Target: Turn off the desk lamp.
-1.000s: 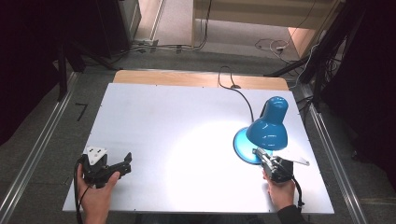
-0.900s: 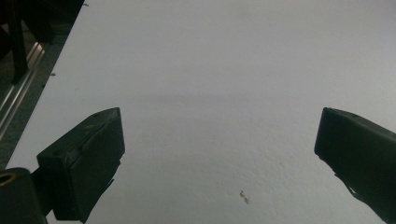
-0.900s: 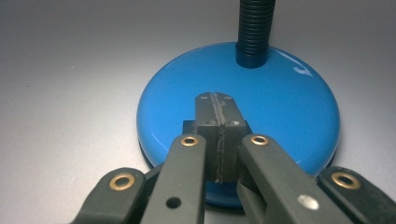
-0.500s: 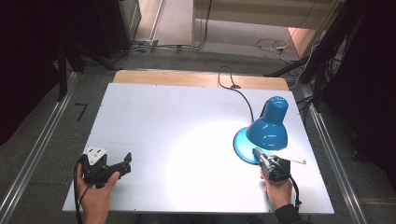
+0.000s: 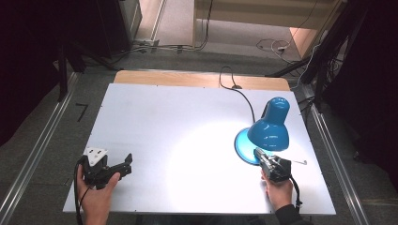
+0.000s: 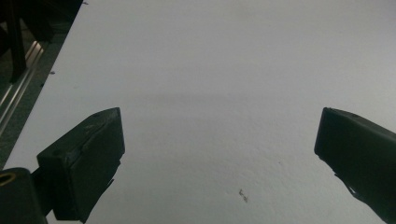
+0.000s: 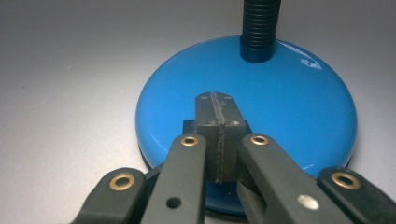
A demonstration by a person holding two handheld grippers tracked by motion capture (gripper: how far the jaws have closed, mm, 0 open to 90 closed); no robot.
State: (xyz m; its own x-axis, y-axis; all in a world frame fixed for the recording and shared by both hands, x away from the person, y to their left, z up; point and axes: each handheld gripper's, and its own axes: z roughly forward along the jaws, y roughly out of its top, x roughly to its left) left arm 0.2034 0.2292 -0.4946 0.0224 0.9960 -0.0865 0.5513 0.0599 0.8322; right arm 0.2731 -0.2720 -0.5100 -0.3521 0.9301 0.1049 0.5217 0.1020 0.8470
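A blue desk lamp [image 5: 270,130] stands at the right of the white table, its shade lit and throwing a pool of light leftward. Its round blue base [image 7: 261,98] carries a black ribbed neck [image 7: 259,28]. My right gripper [image 5: 261,157] is shut, its two pads pressed flat together, with the tips [image 7: 215,105] resting over the near part of the base. Near the front left corner my left gripper [image 5: 123,165] lies low over bare table, open wide, with nothing between its fingers [image 6: 88,154].
The lamp's black cord [image 5: 241,93] runs from the base to the table's far edge. The white tabletop [image 5: 164,122] sits between metal rails [image 5: 42,145]. Cables lie on the floor beyond the table.
My right gripper has moved forward and left, bringing its shut tips onto the lamp base. The left gripper has stayed where it was.
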